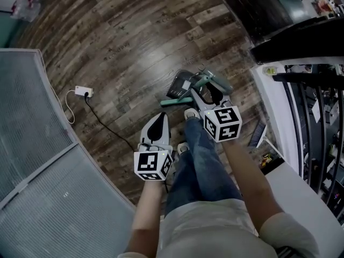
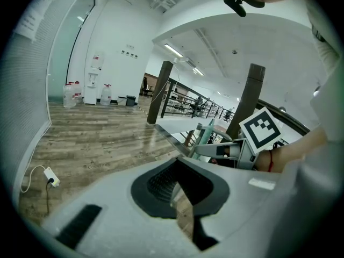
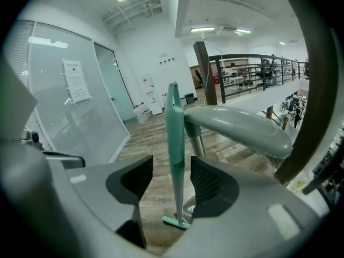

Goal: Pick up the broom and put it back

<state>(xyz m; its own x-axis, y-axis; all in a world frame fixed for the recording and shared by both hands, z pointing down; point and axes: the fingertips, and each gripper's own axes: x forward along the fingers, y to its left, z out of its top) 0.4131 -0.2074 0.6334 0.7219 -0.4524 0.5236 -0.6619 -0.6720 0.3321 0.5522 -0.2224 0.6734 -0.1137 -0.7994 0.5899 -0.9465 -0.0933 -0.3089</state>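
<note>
Currently, the teal plastic broom (image 3: 173, 138) stands upright on the dark wood-plank floor (image 1: 123, 42), directly ahead of the person's feet and close to the white ledge (image 1: 279, 117) under the black metal railing (image 1: 317, 112). Its slim handle rises between the jaws of the right gripper (image 3: 171, 165). Those jaws stand wide apart, with a visible gap between the handle and each ribbed black pad, so nothing is clamped. The flat teal broom head (image 1: 176, 102) lies on the floor below the gripper, just beside a dark grey dustpan (image 1: 180, 84). A thicker grey-green rounded handle (image 3: 242, 128) slants across the right gripper view just to the right of the broom handle, outside the jaws. The left gripper (image 2: 180, 184) is held lower and nearer the person's body, well apart from the broom. Its jaws are drawn together to a thin slit through which only floor shows, and they hold nothing. Both grippers point forward and downward in the head view, each with its marker cube facing the camera. A small white power adapter (image 1: 83, 92) on a black cable (image 1: 110, 128) lies on the floor to the left, near a frosted glass partition (image 1: 32, 112).
</note>
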